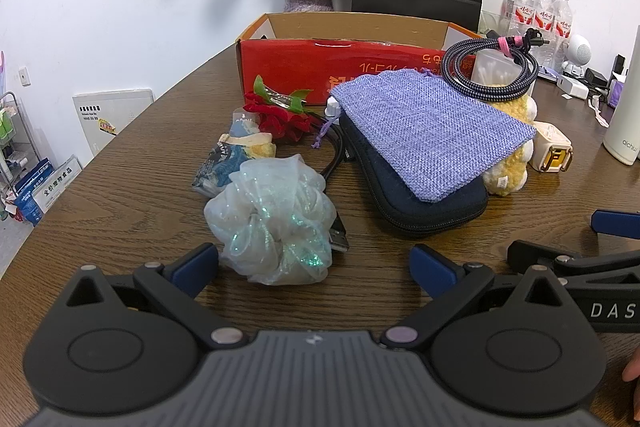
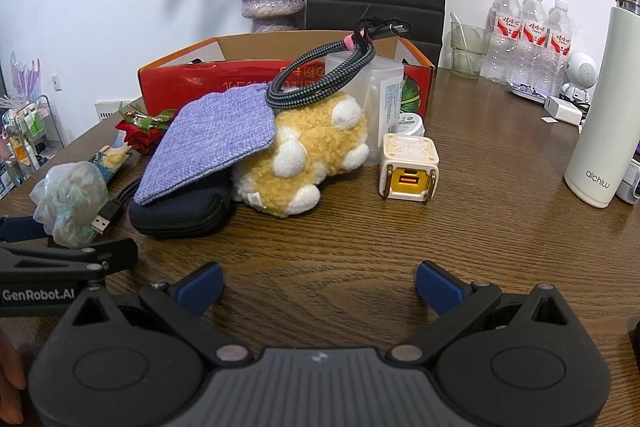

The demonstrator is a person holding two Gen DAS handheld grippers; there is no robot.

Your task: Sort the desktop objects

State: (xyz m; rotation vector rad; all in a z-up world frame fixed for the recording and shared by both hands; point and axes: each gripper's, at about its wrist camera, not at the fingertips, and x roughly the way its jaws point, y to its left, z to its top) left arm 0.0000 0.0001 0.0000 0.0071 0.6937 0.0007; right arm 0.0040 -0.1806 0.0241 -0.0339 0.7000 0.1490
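Both jaws wide open, nothing held; I'd drop the left gripper (image 1: 314,267) straight over that iridescent scrunchie (image 1: 272,223), while the right gripper (image 2: 319,285) hovers over bare table (image 2: 460,227)

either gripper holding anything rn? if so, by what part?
Nothing held. Left gripper is open, with the iridescent scrunchie just ahead of its fingers, untouched. Right gripper is open over bare table.

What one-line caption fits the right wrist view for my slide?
Open right gripper hovers over wooden table before a purple pouch, plush toy, cube charger and red box.
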